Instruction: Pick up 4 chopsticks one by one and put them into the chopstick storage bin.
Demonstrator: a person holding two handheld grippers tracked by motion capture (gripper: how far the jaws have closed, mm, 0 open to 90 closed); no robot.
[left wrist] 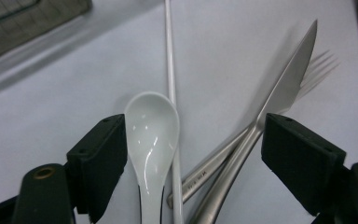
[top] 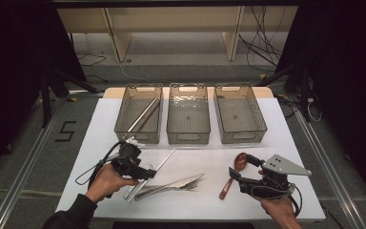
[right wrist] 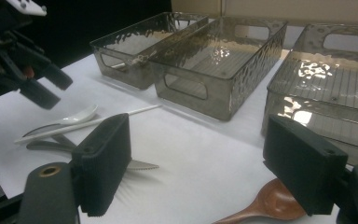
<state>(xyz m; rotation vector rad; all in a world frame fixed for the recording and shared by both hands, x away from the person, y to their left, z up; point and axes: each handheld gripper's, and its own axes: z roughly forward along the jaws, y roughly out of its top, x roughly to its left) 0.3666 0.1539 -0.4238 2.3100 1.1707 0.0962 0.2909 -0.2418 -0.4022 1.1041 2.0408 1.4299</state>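
Left gripper [top: 145, 171]: hanging over the left end of the cutlery pile on the white table [top: 100, 138], jaws spread wide and gripping nothing.
White spoon [left wrist: 151, 135]: lying bowl-up on the table, sitting between the left gripper's parted jaws and just beside the left-hand one in the left gripper view.
White chopstick [left wrist: 169, 70]: running straight away from the gripper, passing along the right edge of the white spoon and touching it.
Knife [left wrist: 284, 88]: lying slanted to the right of the chopstick, its blade pointing away, its handle crossing another steel handle near the right-hand jaw.
Fork [left wrist: 319, 70]: lying partly under the knife blade, its tines showing blurred beyond it.
Left bin [top: 138, 113]: standing at the far left of the row, holding a pair of chopsticks [top: 143, 114] laid diagonally.
Middle bin [top: 188, 113]: standing just beside the left bin.
Right bin [top: 240, 113]: standing at the row's right end.
Wooden spoon [top: 232, 172]: lying on the table right of the pile, its bowl pointing toward the bins, just beside the right gripper's jaws.
Right gripper [top: 240, 168]: hovering low over the table with jaws released and wide apart, carrying nothing.
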